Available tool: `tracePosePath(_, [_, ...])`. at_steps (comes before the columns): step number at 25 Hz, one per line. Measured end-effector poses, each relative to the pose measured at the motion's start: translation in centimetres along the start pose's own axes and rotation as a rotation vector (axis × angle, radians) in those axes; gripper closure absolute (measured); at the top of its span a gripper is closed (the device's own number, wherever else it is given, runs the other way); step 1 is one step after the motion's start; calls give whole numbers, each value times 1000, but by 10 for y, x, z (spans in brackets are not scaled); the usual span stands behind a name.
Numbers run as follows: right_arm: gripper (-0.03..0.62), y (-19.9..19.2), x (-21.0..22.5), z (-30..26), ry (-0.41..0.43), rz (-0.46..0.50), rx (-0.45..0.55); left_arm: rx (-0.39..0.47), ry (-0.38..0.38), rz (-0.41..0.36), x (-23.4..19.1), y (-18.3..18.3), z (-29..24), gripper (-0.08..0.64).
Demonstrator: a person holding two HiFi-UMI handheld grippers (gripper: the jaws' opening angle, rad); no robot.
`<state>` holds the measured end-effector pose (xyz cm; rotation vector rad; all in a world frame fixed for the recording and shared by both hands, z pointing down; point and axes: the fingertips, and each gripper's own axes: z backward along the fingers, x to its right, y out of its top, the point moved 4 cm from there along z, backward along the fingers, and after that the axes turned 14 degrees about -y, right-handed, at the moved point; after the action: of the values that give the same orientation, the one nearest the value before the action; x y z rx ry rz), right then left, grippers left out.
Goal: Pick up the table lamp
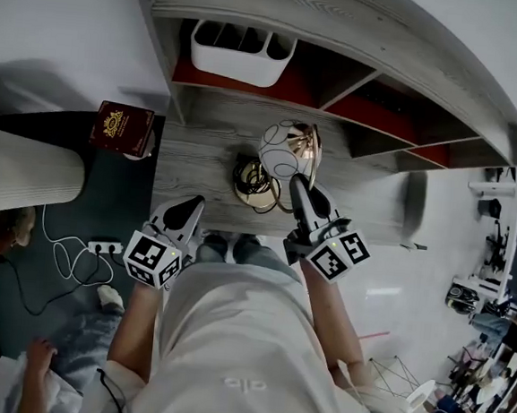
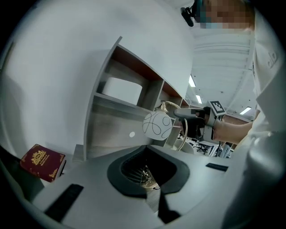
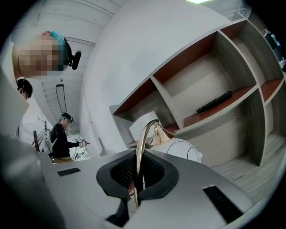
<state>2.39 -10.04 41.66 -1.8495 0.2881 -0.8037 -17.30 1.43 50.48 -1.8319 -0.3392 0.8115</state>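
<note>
We are pinching the gold stem [image 3: 140, 143] of the table lamp [image 1: 281, 149] in our right gripper [image 1: 298, 185]; our left gripper [image 1: 191, 209], jaws pressed together, is hovering at the lamp's eight o'clock.

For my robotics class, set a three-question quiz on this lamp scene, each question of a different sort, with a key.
1. True or false: the right gripper is shut on the gold arm of the table lamp.
2. Multiple choice: in the head view, what sits in the leftmost compartment of the shelf? A) a white organiser B) a coiled cord C) a stack of plates
3. Fill in: in the head view, the red book lies to the ___ of the desk.

Key: 1 true; 2 A; 3 left.
</note>
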Motion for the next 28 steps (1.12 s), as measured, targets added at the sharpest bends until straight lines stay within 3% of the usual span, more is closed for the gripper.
tracePosePath(7, [565,9,28,15,-40,-22,17,-37,-77,-1,10,-6,-44,546])
tracePosePath(16, [565,16,51,28,-62,-48,34,-147,-165,-32,27,-33,-103,543])
tracePosePath(19, [565,18,56,28,-66,-59,37,-189,-188,-44,30,-44,-121,500])
tracePosePath(21, [565,19,59,29,-69,-63,39,-219,-204,-78,33,-50,-134,457])
tracePosePath(28, [565,21,70,34,-87,-80,47,-366,-271,-321,46,-80,-177,407])
